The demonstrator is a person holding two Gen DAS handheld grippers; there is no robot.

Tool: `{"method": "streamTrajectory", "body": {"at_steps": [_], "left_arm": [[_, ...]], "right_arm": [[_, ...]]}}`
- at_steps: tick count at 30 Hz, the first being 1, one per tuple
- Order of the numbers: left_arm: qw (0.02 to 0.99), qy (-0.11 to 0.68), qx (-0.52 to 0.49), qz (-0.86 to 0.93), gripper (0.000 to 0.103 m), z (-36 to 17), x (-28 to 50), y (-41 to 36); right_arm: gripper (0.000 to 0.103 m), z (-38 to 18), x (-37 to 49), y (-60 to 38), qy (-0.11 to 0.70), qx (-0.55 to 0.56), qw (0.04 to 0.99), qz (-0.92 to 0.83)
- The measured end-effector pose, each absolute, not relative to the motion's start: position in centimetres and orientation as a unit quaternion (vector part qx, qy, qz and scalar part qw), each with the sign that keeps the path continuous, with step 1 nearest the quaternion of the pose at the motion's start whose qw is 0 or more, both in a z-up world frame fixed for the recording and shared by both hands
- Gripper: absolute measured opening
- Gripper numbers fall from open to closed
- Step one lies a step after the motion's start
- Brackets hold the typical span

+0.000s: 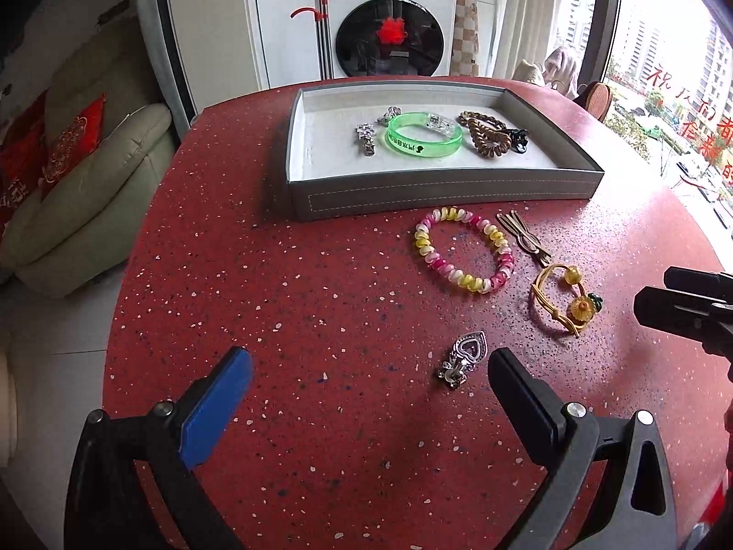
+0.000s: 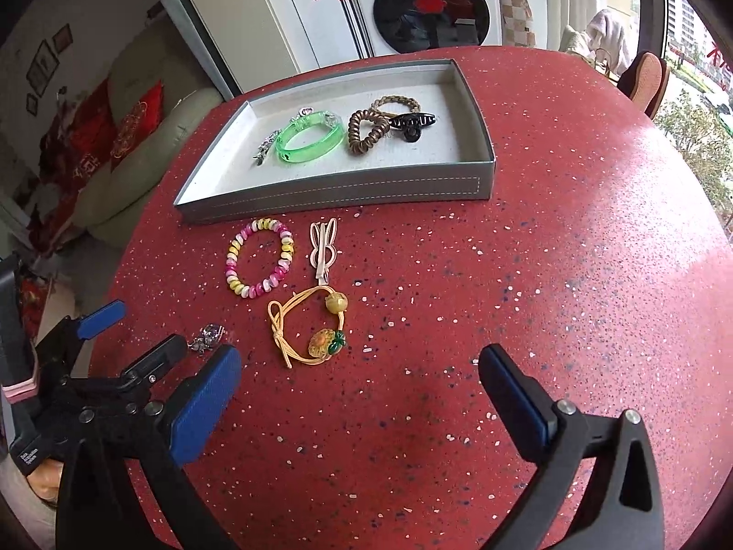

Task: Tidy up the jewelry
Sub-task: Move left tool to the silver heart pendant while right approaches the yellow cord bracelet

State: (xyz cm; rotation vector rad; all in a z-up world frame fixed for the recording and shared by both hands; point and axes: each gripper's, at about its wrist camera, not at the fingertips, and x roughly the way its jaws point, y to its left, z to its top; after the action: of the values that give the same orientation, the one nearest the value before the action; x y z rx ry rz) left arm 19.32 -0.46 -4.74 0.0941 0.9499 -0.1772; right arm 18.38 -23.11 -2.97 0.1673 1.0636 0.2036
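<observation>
A grey tray (image 1: 412,195) (image 2: 320,195) on the red table holds a green bangle (image 1: 423,137) (image 2: 311,137), silver clips (image 1: 365,136), brown hair ties (image 1: 485,133) (image 2: 366,130) and a black claw clip (image 2: 412,124). In front of it lie a pink-yellow bead bracelet (image 1: 463,250) (image 2: 259,256), a bunny hair clip (image 1: 524,237) (image 2: 323,247), a yellow cord bracelet with a flower (image 1: 566,298) (image 2: 311,330) and a silver heart brooch (image 1: 460,360) (image 2: 206,338). My left gripper (image 1: 371,389) (image 2: 133,334) is open, the brooch just ahead between its fingers. My right gripper (image 2: 362,385) (image 1: 678,302) is open and empty, near the cord bracelet.
The round red speckled table (image 1: 275,298) (image 2: 549,275) drops off at left toward a beige sofa (image 1: 82,211) with red cushions. A washing machine (image 1: 389,23) stands behind the table; a window is at right.
</observation>
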Motion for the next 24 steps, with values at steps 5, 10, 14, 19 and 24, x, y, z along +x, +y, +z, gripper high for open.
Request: {"method": "streamTrajectory", "body": {"at_steps": [5,10,14,19,24], "left_arm": [[0.879,0.463,0.059,-0.097,0.103,-5.3,19.3,-1.2],[0.876,0.467,0.066,-0.101,0.103,-5.6,19.4,-1.4],[0.875,0.468,0.071,-0.103,0.103,-5.8,19.6,-1.7],[0.875,0.468,0.073,-0.101,0.103,-5.9,19.7,-1.9],[0.874,0.470,0.075,-0.100,0.103,-6.1,20.0,-1.9]], "right_arm": [[0.100,-3.4,18.7,-22.8,0.511,0.072,0.851,0.093],[0.089,-3.7,19.1,-22.2,0.516,0.060,0.849,0.097],[0.079,-4.1,19.4,-21.5,0.521,0.050,0.846,0.103],[0.070,-4.4,19.8,-20.6,0.524,0.031,0.844,0.109],[0.054,-5.1,20.2,-19.9,0.533,0.016,0.839,0.114]]}}
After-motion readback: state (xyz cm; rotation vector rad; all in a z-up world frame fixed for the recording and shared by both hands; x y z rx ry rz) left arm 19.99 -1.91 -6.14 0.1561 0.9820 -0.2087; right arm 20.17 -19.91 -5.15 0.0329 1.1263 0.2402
